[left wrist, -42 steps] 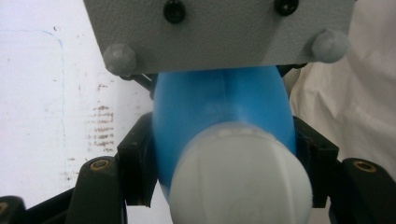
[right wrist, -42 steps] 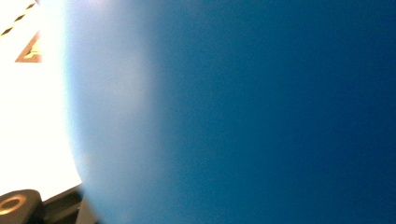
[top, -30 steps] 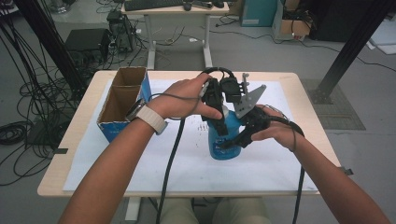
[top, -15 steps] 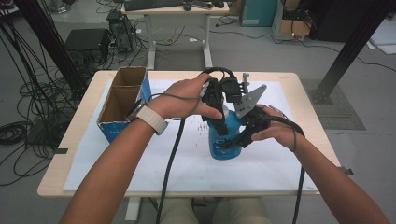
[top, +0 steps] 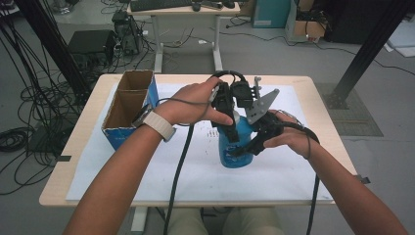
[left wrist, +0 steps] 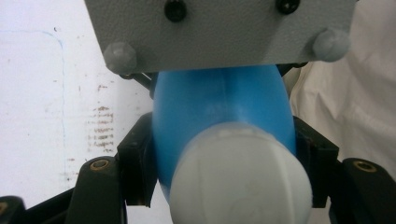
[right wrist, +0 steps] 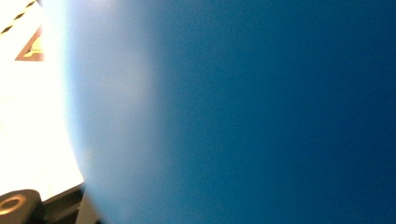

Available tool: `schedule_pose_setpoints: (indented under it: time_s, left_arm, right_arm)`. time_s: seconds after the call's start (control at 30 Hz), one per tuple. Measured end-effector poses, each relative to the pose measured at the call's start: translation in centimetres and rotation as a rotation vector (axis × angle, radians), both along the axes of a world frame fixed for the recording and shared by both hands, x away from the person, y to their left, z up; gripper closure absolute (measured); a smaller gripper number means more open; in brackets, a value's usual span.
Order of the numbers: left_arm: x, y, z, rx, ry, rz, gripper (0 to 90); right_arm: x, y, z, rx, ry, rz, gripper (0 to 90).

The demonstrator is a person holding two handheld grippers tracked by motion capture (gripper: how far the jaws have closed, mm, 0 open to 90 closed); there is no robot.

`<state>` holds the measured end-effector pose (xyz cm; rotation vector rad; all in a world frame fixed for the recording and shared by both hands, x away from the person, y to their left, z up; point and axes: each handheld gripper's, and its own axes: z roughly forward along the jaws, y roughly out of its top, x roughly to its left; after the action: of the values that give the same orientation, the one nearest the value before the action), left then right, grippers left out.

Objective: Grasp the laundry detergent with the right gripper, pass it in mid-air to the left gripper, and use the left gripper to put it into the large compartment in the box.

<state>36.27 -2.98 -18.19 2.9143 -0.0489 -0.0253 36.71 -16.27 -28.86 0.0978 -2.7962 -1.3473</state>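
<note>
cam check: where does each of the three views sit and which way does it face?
High view: above the person's side, facing forward and down on the wooden table; both forearms and tools show.
Left gripper view: rides the left tool, looking down past the white cap along the blue plastic bottle.
Right gripper view: rides the right tool, pressed close to the bottle's side.
Shared: the bottle.
</note>
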Motion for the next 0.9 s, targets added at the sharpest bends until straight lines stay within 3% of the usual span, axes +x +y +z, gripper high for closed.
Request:
schedule_pose_setpoints:
  time_s: [0.17,0.27,0.53,0.6,0.9]
  left_arm:
    - [0.10,0.00,0.06,0.004,0.003,-0.010,37.0]
    - [0.03,0.05,-0.20,-0.026,0.005,0.001,37.0]
    - [0.03,0.03,-0.21,-0.025,0.006,0.003,37.0]
    - [0.05,-0.01,0.05,0.002,0.001,-0.003,37.1]
    - [0.28,0.15,-0.02,-0.002,-0.003,-0.014,37.0]
  right_arm:
    - [0.01,0.00,0.02,0.000,0.001,0.001,43.1]
    - [0.01,0.00,0.02,0.001,0.002,0.001,43.1]
    - [0.02,-0.02,0.03,0.001,0.002,0.002,43.1]
    - [0.02,-0.02,0.03,0.000,0.003,0.003,43.1]
    - [0.07,0.02,0.05,-0.007,0.012,-0.006,43.1]
